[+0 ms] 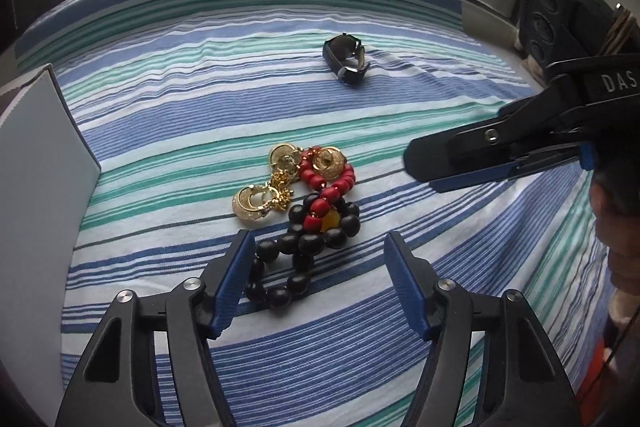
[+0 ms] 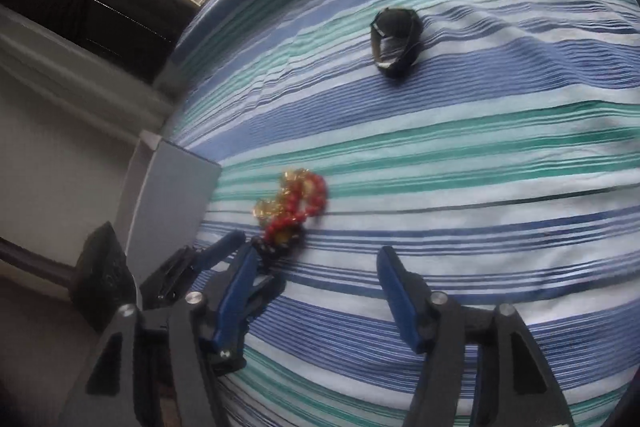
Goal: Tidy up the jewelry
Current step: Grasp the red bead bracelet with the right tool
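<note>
Black bead bracelet (image 1: 298,251) lies between the open left tongs (image 1: 318,259); right tongs (image 2: 316,267) gape, empty.

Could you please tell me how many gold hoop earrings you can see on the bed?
3: one and another at the pile's far end, one at its left; more may hide underneath.

From my left wrist view, the pile of jewelry (image 1: 304,203) lies mid-frame on the striped bedcover (image 1: 440,267), its lower end just above and between my left gripper (image 1: 316,283) fingertips. The watch (image 1: 347,58) sits well apart from it, toward the upper middle. A box wall (image 1: 40,187) stands along the left edge. My right gripper (image 1: 424,163) reaches in from the right, beside the pile.
</note>
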Tool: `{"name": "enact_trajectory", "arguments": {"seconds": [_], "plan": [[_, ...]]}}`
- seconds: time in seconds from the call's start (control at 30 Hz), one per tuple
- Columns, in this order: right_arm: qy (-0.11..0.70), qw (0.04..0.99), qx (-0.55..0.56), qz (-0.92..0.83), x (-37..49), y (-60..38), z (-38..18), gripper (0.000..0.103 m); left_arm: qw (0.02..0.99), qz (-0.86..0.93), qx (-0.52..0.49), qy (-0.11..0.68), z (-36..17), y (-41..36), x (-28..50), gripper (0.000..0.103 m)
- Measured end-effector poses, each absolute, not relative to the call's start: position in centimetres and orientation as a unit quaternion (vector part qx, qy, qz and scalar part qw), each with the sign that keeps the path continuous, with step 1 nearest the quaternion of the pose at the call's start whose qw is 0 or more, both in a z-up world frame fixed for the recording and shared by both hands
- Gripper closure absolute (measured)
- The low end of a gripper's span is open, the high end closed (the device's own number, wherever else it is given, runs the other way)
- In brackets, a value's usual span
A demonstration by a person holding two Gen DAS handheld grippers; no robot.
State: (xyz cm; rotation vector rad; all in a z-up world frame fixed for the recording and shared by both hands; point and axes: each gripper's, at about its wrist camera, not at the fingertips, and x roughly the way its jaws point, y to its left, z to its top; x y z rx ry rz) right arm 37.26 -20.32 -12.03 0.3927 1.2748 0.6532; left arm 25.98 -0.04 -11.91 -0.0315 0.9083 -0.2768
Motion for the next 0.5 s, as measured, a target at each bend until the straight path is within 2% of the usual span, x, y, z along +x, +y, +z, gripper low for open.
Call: {"name": "enact_trajectory", "arguments": {"seconds": [0.03, 0.27, 0.37, 0.4, 0.5], "plan": [[0.598, 0.721, 0.178, 0.3, 37.9, -18.8, -12.7, 0.051, 0.888, -0.136, -0.021, 0.439, -11.9, 0.3, 25.8, 0.048], [0.637, 0.705, 0.189, 0.246, 39.8, -13.9, -15.4, 0.064, 0.887, -0.151, -0.048, 0.433, -12.0, 1.6, 25.0, 0.057], [0.631, 0.711, 0.213, 0.224, 40.3, -13.9, -15.9, 0.078, 0.878, -0.159, -0.051, 0.448, -12.6, 1.5, 24.8, 0.064], [0.627, 0.715, 0.217, 0.22, 40.4, -13.9, -15.9, 0.091, 0.878, -0.158, -0.048, 0.45, -12.8, 1.5, 24.7, 0.066], [0.599, 0.741, 0.208, 0.221, 40.3, -14.2, -15.3, 0.092, 0.88, -0.155, -0.049, 0.446, -12.8, 1.3, 24.4, 0.066]]}}
